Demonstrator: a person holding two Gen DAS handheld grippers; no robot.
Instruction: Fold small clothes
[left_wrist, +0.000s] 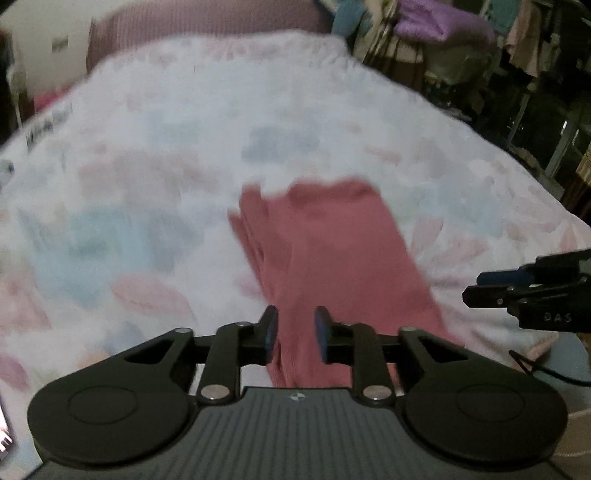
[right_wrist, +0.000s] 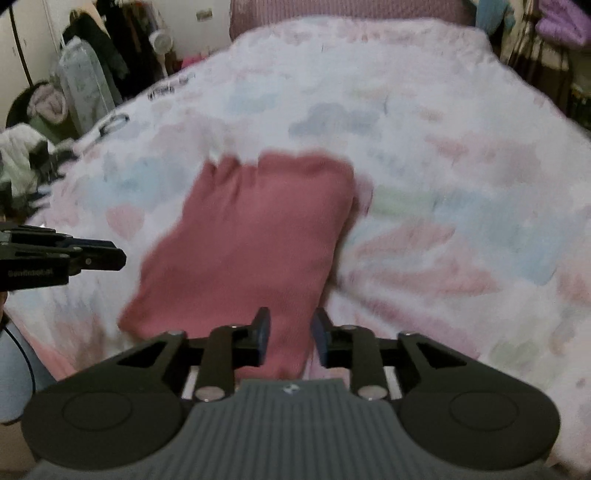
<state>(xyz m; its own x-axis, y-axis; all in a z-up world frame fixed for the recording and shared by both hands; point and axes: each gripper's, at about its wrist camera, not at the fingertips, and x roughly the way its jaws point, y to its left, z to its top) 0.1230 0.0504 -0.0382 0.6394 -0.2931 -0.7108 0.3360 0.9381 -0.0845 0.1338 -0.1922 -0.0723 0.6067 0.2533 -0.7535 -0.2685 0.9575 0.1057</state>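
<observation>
Blurred floral bedding (left_wrist: 155, 155) fills both our views, its pattern smeared. Our pink garment (left_wrist: 332, 251) lies folded on it, its near end hidden behind both grippers. Left gripper (left_wrist: 295, 334) and right gripper (right_wrist: 290, 338) have jaws spread; whether they touch cloth we cannot tell.

The left hand-held gripper (left_wrist: 295, 334) points toward 12 o'clock with its jaws apart. The right hand-held gripper (right_wrist: 290, 338) is the same, jaws apart; each sees the other at its side.
</observation>
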